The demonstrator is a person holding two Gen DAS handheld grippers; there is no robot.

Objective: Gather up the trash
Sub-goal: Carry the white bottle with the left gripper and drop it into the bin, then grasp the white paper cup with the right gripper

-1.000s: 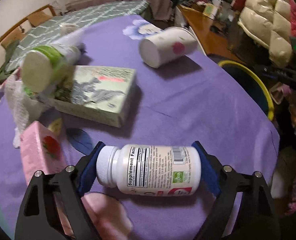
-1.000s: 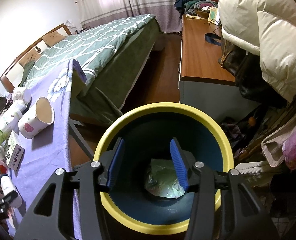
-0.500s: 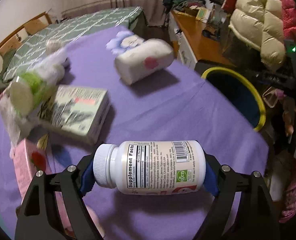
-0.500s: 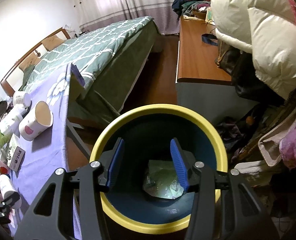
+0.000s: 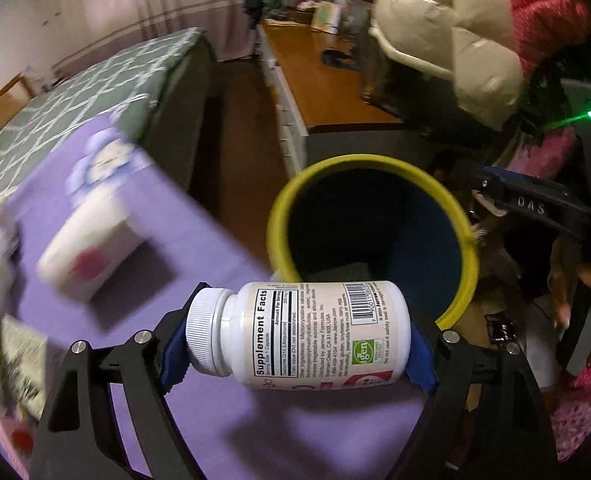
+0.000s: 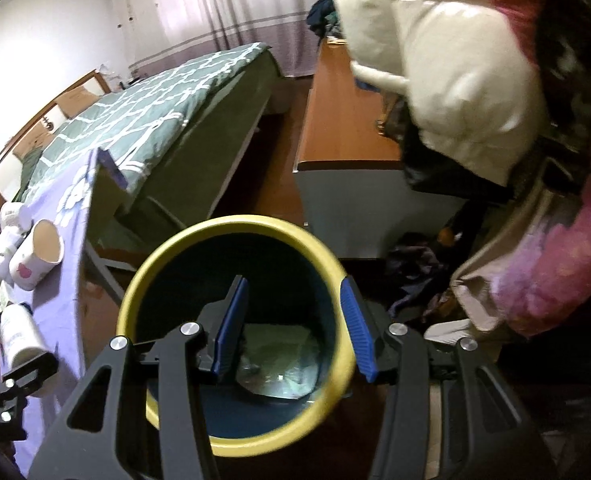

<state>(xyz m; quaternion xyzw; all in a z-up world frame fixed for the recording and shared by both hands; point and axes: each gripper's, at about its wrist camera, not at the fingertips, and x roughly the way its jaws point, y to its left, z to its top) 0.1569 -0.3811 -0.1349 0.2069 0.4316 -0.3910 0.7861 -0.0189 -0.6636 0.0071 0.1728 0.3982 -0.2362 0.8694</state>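
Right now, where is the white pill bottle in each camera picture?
Left wrist view: the white pill bottle lies sideways low in the middle, clamped between the left gripper pads, cap to the left.
Right wrist view: it shows small at the far left edge, above the purple tablecloth.
Shared landmark: the yellow-rimmed bin, right of the bottle in both views.

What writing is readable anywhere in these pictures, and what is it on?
"Supplement Facts": white supplement bottle in the left gripper.
"gen", green square: same label.
"DAS": black bar of the right gripper.
Ingredient print and barcode digits: too small.
Boxes on the table: blurred.
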